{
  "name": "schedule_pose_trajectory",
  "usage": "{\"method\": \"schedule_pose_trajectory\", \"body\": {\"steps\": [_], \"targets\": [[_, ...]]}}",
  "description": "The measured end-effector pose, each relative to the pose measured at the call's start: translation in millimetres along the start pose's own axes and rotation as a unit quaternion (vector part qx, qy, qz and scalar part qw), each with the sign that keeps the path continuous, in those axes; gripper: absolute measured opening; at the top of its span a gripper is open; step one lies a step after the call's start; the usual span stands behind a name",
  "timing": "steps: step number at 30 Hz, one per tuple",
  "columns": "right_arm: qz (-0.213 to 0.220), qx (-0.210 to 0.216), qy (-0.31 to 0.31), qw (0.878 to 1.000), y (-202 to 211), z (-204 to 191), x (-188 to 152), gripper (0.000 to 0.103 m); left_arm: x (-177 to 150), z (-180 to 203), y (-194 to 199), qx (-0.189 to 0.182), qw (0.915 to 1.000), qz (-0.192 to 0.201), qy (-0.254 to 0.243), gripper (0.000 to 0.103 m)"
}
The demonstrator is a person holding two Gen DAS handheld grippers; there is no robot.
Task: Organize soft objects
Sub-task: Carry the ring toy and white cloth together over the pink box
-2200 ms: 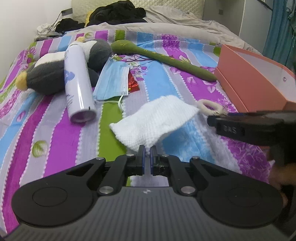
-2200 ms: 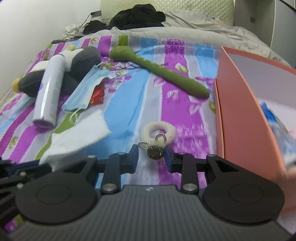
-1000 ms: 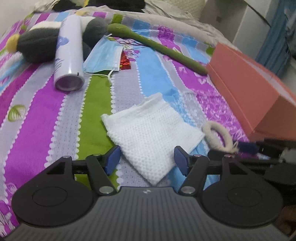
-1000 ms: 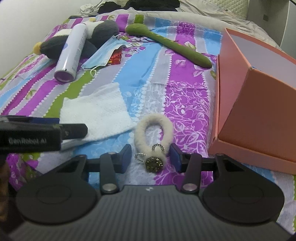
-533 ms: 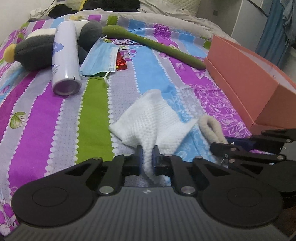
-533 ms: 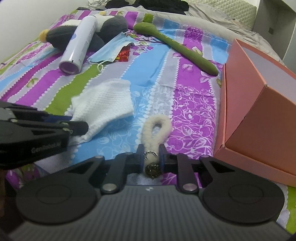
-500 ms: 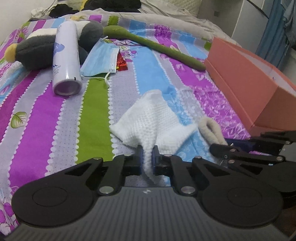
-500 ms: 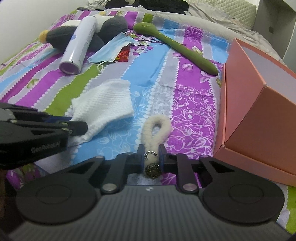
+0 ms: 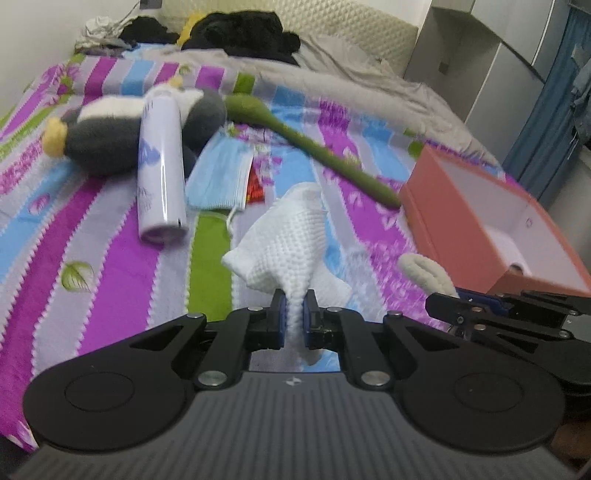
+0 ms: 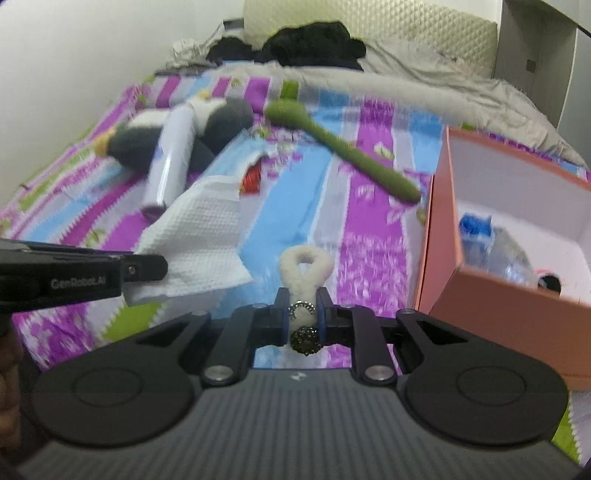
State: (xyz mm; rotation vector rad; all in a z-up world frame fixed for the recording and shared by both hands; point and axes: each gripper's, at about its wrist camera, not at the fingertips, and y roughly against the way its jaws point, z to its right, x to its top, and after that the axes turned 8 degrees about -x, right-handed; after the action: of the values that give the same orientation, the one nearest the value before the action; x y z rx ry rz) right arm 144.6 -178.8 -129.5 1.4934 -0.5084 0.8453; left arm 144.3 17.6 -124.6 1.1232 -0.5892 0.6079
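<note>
My left gripper (image 9: 294, 316) is shut on a white waffle-weave cloth (image 9: 286, 243), which hangs lifted off the striped bedspread (image 9: 92, 266). The same cloth (image 10: 201, 240) shows at the left in the right wrist view, beside the left gripper's black finger (image 10: 140, 267). My right gripper (image 10: 302, 315) is shut on a cream fluffy loop keychain (image 10: 306, 266) with a dark round charm (image 10: 305, 341) hanging below the pads. That fluffy loop (image 9: 424, 271) and the right gripper's fingers (image 9: 458, 306) appear at the right of the left wrist view.
An open orange box (image 10: 509, 254) with a plastic bottle (image 10: 498, 251) inside stands to the right. Farther back on the bed lie a white spray can (image 9: 160, 173), a grey plush toy (image 9: 110, 136), a blue face mask (image 9: 221, 177), a long green soft toy (image 9: 314, 147) and dark clothes (image 9: 240, 35).
Both grippers closed, the left on the cloth and the right on the fluffy keychain, then rose. Cloth and keychain now hang above the bedspread, and more of the box's inside shows.
</note>
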Motion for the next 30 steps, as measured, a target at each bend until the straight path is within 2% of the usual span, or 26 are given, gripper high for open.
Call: {"method": "schedule_pose_trajectory", "body": {"steps": [4,15,30], "targets": [[0.024,0.009,-0.009,1.000,19,4,18,0.018,19,10,22,-0.008,0.9998,0.020,-0.004,0.011],[0.090,0.000,-0.030,0.996,64,28,60,0.019,63,44,59,-0.035,0.9972,0.063,-0.022,0.011],[0.131,-0.025,-0.048,0.990,92,66,76,0.019,91,96,68,-0.065,0.9935,0.077,-0.052,0.011]]}}
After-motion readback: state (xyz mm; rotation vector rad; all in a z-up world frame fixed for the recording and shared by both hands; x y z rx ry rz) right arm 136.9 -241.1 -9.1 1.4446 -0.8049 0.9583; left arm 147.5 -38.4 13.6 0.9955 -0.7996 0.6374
